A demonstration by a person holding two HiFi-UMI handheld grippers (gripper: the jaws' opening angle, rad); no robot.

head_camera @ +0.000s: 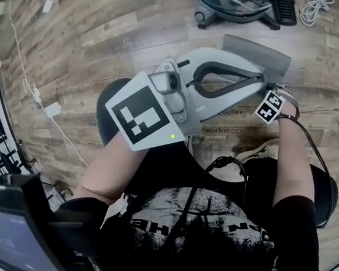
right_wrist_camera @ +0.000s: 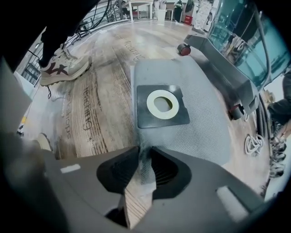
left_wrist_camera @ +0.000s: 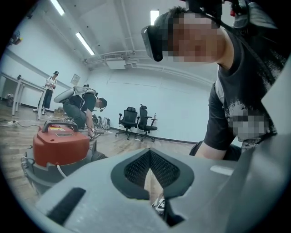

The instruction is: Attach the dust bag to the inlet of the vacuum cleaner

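Right gripper view shows the right gripper (right_wrist_camera: 144, 154) with its fingers clamped on the near edge of the grey dust bag (right_wrist_camera: 204, 119), which lies flat on the wooden floor (right_wrist_camera: 97, 113). The left gripper (left_wrist_camera: 149, 159) holds its fingers pressed together, empty.

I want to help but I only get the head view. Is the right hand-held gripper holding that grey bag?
Observer: Yes, the right hand-held gripper pinches the near edge of the dust bag.
Operator: Does it have a hole?
Observer: Yes, a white ring in a dark square collar, facing up.
Operator: And the left one?
Observer: The left hand-held gripper is shut with nothing in it.
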